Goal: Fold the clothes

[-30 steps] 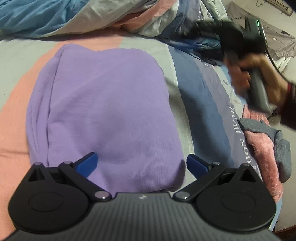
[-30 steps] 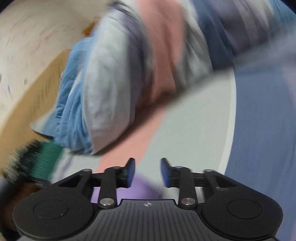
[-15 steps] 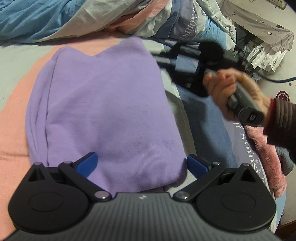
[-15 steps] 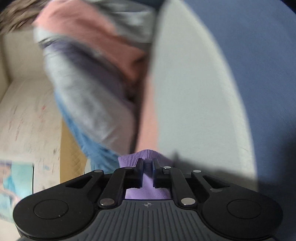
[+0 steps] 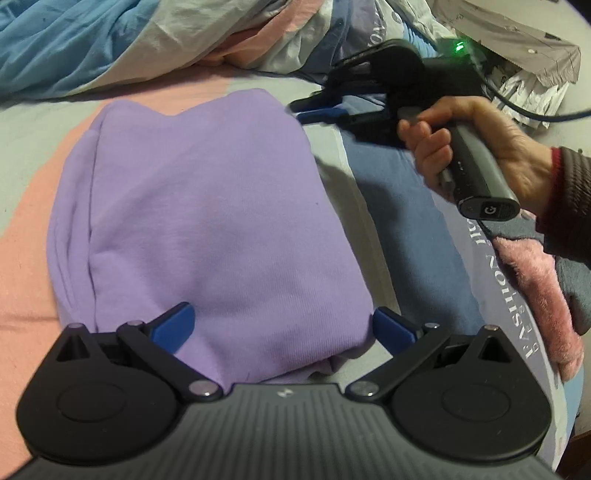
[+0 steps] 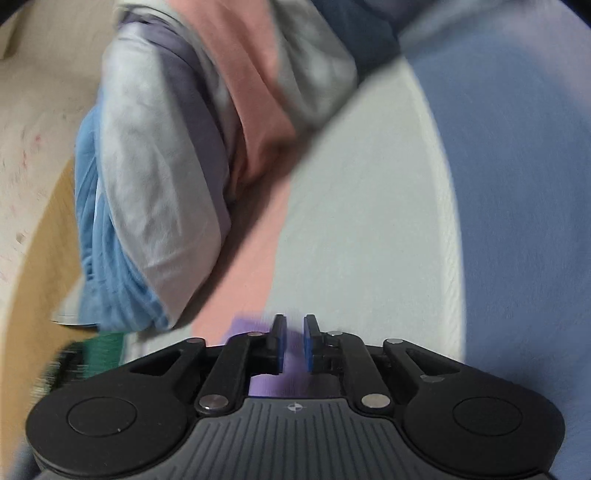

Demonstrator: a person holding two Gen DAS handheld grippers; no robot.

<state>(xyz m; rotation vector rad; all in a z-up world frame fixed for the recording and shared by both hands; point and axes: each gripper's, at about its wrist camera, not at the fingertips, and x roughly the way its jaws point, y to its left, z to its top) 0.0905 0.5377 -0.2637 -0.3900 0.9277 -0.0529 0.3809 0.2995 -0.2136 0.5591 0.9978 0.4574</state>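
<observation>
A folded purple garment (image 5: 207, 218) lies flat on the striped bed sheet (image 5: 33, 177). My left gripper (image 5: 283, 326) is open wide, its blue pads either side of the garment's near edge, holding nothing. My right gripper (image 5: 317, 110), seen in the left wrist view, sits at the garment's far right corner. In the right wrist view its jaws (image 6: 294, 343) stand nearly closed with a narrow gap, purple cloth (image 6: 273, 384) showing below and behind them; a grip on the cloth cannot be told.
A bunched quilt (image 5: 155, 33) in blue, grey and pink lies along the far side of the bed. A pink and grey fleece item (image 5: 539, 295) lies at the right edge. A grey cloth and cables (image 5: 517, 55) sit at the far right.
My right gripper swung in from the right to the garment's far right corner, closed on the purple cloth half a second ago, and its jaws have since parted slightly. The left gripper stayed put.
</observation>
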